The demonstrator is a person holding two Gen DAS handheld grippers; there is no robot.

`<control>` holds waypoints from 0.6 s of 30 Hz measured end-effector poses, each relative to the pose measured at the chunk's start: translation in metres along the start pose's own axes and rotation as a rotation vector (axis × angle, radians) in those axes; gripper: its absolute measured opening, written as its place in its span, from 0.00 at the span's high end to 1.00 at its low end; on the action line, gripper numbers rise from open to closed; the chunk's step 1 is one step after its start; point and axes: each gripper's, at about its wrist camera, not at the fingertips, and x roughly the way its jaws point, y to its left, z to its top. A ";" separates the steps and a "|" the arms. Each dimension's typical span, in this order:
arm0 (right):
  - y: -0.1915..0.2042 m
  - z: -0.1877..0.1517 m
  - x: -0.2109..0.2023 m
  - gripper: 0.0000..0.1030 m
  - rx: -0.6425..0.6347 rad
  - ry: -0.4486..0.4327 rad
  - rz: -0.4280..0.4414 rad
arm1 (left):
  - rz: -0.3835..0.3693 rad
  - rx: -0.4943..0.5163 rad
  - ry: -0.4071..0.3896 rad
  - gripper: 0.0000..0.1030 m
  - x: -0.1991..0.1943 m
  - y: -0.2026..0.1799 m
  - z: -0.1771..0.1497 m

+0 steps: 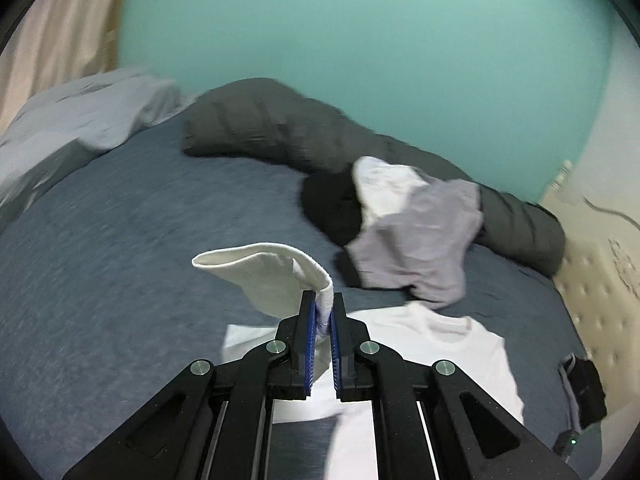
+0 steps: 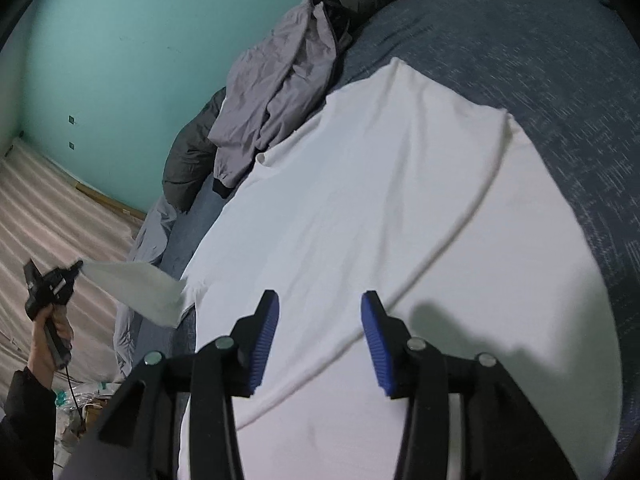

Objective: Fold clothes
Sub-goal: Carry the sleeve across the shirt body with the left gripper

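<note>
Blue bed (image 2: 560,80) under white T-shirt (image 2: 380,200), grey jacket (image 2: 276,92), dark duvet (image 1: 280,124).

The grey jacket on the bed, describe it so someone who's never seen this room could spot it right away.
Start at the blue bedspread against the teal wall. Along that wall lies a long dark grey rolled duvet; the grey jacket is crumpled against it, just beyond the collar of the flat white T-shirt. It is the only pale lilac-grey garment with black cuffs and lining.
</note>
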 end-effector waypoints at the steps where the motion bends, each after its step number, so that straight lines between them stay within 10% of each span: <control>1: -0.001 0.000 -0.002 0.56 -0.010 0.006 -0.011 | -0.014 0.015 0.002 0.94 0.001 -0.014 0.001; 18: -0.042 0.007 -0.045 0.35 -0.018 -0.004 -0.161 | -0.207 0.217 0.085 0.94 0.023 -0.195 -0.033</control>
